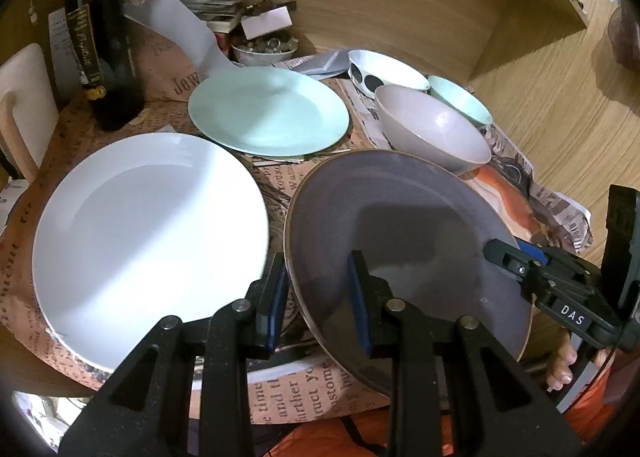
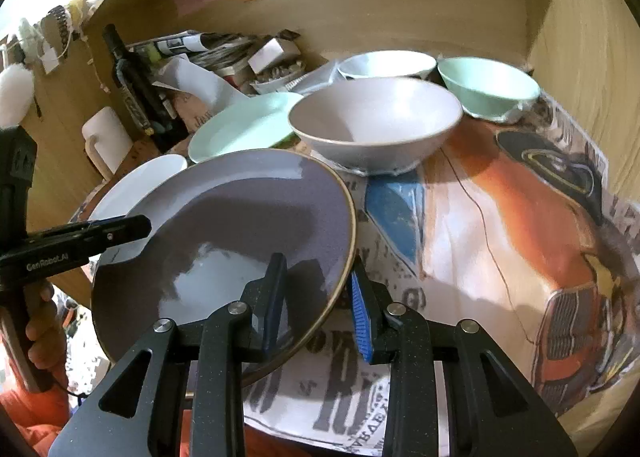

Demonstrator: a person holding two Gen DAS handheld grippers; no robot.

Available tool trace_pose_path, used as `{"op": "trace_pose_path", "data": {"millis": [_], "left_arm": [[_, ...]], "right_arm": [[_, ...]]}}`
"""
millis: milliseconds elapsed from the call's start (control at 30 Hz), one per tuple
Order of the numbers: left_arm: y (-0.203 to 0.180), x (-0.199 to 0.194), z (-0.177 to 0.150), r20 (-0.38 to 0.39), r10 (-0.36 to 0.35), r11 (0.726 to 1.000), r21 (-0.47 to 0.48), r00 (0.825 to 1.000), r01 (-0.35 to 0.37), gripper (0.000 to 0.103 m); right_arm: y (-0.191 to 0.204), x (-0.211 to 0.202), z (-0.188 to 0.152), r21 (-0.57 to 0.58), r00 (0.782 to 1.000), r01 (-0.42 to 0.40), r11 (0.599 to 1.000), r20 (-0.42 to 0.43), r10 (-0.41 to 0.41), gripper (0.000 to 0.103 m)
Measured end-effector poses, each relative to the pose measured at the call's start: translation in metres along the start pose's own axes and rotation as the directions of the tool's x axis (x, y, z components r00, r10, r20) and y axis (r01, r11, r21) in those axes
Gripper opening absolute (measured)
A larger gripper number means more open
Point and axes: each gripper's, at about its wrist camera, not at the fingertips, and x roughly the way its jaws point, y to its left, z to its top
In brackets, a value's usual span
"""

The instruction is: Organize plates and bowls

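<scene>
Holding the grey plate (image 1: 400,241) off the bench by opposite rims, with left gripper (image 1: 318,297) and right gripper (image 2: 318,299) jaws each clamped there, you risk clipping the white plate (image 1: 152,233) or grey bowl (image 2: 376,125) nearby if either grip slips.

The right gripper (image 1: 502,257) carries a small white label "DAS" on its black body. The left gripper (image 2: 132,227) shows "GenRobot.AI" in pale letters on its side. On the printed paper (image 1: 280,389) under the grey plate (image 1: 400,225), the words "time", "and", "further" and "custome" are readable, other print is too blurred.
</scene>
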Motion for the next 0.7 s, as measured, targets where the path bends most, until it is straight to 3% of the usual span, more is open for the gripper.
{"op": "trace_pose_path", "data": {"millis": [700], "left_arm": [[-0.002, 0.033, 0.001, -0.064, 0.005, 1.000, 0.014, 0.998, -0.005, 0.029]], "right_arm": [[-0.016, 0.019, -0.001, 0.027, 0.998, 0.013, 1.000, -0.056, -0.012, 0.028]]}}
